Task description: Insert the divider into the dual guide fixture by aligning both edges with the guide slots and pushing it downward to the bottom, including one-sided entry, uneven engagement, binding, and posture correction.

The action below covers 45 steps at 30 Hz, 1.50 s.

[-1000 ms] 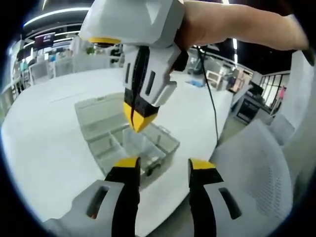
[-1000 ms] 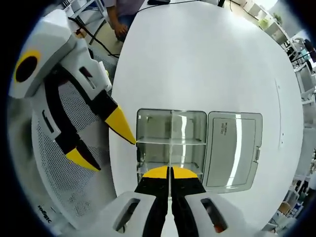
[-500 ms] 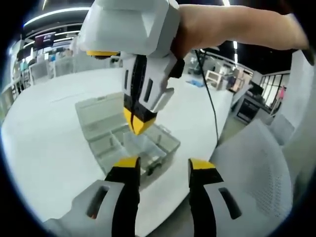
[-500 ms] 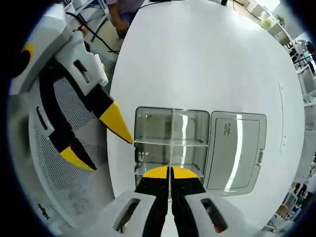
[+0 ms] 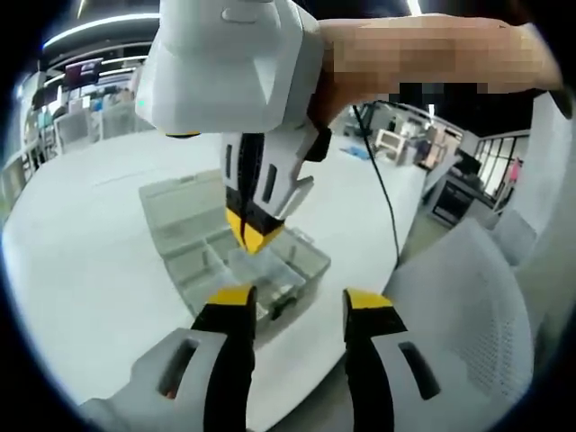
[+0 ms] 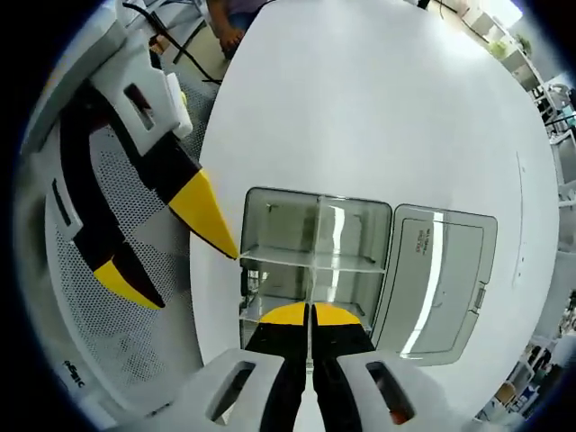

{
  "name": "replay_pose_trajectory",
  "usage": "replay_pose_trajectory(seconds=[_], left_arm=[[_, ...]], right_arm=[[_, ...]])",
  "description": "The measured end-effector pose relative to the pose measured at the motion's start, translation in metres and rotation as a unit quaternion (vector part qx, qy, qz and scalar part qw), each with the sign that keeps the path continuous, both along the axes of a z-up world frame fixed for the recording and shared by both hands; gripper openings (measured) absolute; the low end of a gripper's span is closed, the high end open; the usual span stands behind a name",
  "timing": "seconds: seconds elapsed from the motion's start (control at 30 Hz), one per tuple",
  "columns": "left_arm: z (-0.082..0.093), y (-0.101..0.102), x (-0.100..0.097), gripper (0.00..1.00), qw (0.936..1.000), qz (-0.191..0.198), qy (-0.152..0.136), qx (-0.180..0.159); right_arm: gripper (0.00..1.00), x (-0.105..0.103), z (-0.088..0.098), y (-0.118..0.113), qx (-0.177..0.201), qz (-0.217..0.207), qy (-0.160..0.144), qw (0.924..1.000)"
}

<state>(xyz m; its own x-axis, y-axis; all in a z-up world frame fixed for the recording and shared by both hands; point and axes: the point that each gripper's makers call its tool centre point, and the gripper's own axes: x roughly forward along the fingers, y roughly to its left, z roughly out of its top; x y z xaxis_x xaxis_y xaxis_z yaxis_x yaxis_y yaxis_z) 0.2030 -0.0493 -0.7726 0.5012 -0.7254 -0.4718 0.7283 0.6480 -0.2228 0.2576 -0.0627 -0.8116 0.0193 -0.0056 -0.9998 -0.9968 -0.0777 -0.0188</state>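
Standing open at the bottom of the left gripper view, the left gripper [image 5: 299, 301] has its two yellow-tipped jaws set well apart with nothing between them.

Left of and beyond these jaws: a broad bare stretch of white table [image 5: 81, 261], wide room on that side.

Just beyond the jaws: a clear plastic compartment box [image 5: 270, 270], the dual guide fixture, with its hinged lid [image 5: 175, 202] laid flat on the table on the far-left side. The box sits near the table edge.

Above the box: the right gripper [image 5: 254, 236], pointing down, jaws pressed together, tips at or just inside the box rim; contact cannot be told.

Right of the jaws: the table edge, then a white mesh chair [image 5: 468, 297] close beside it; little free room there.

In the right gripper view, far left: the left gripper [image 6: 166, 243], jaws spread, one yellow tip touching or almost touching the box's left wall.

Centre, straight ahead of the right gripper [image 6: 309, 313]: its jaws closed on a thin clear divider [image 6: 310, 286], seen edge-on, running along the box's [image 6: 315, 256] middle. A clear cross partition [image 6: 310, 262] spans the box beyond the tips. How deep the divider sits cannot be told.

Right of the claw: the open lid [image 6: 441, 270], then bare table [image 6: 378, 108] beyond.
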Motion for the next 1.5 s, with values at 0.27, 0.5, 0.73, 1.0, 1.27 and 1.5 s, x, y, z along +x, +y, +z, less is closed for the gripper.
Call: replay_pose_trajectory(seconds=[0.27, 0.5, 0.73, 1.0, 1.27, 1.5], left_arm=[[0.002, 0.001, 0.000, 0.36, 1.0000, 0.000, 0.000, 0.000], [0.002, 0.000, -0.001, 0.36, 1.0000, 0.000, 0.000, 0.001], [0.002, 0.002, 0.000, 0.37, 1.0000, 0.002, 0.001, 0.002], [0.001, 0.004, 0.001, 0.38, 1.0000, 0.003, 0.001, 0.003], [0.002, 0.003, 0.002, 0.38, 1.0000, 0.003, 0.001, 0.003], [0.001, 0.005, 0.005, 0.38, 1.0000, 0.003, 0.001, 0.003]], right_arm=[[0.00, 0.002, -0.005, 0.000, -0.004, 0.015, 0.002, 0.9999], [0.00, 0.003, -0.007, 0.000, -0.003, 0.017, 0.005, 0.9998], [0.00, 0.004, -0.013, 0.000, -0.005, 0.023, 0.005, 0.9997], [0.00, 0.002, -0.018, 0.000, -0.005, 0.029, 0.007, 0.9995], [0.00, 0.002, -0.019, 0.000, -0.005, 0.033, 0.009, 0.9994], [0.00, 0.004, -0.024, 0.000, -0.007, 0.042, 0.008, 0.9991]])
